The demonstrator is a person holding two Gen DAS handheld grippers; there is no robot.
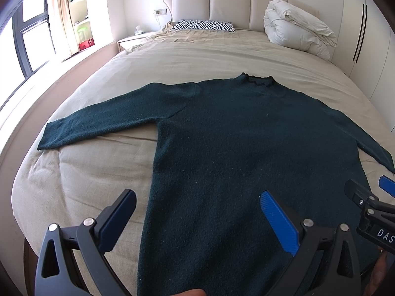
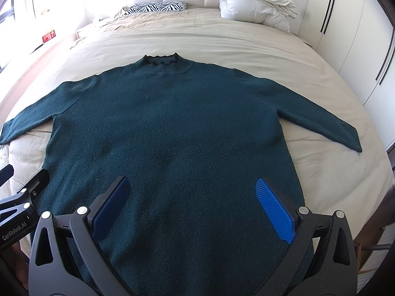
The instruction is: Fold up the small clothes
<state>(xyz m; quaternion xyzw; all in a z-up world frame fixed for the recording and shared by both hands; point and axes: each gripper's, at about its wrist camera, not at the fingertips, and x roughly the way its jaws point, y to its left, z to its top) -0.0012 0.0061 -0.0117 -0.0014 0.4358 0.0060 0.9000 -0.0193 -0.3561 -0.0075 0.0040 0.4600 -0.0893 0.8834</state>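
Bedroom, beige-sheeted bed [image 1: 98, 172]: dark green knitted long-sleeved sweater [image 2: 167, 128] spread flat, sleeves out. Left gripper [image 1: 197, 222] and right gripper [image 2: 192, 207] both spread wide, empty, above hem. Soft, limp, light; best pinched at sleeve cuffs.

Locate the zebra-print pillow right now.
The zebra-print pillow lies at the head of the bed against the headboard, left of the rolled white duvet; both views show it beyond the sweater's collar.

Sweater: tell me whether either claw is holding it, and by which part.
Nothing is held. The left claw and right claw are both open above the hem end of the dark green sweater, which lies flat on the bed, sleeves spread.
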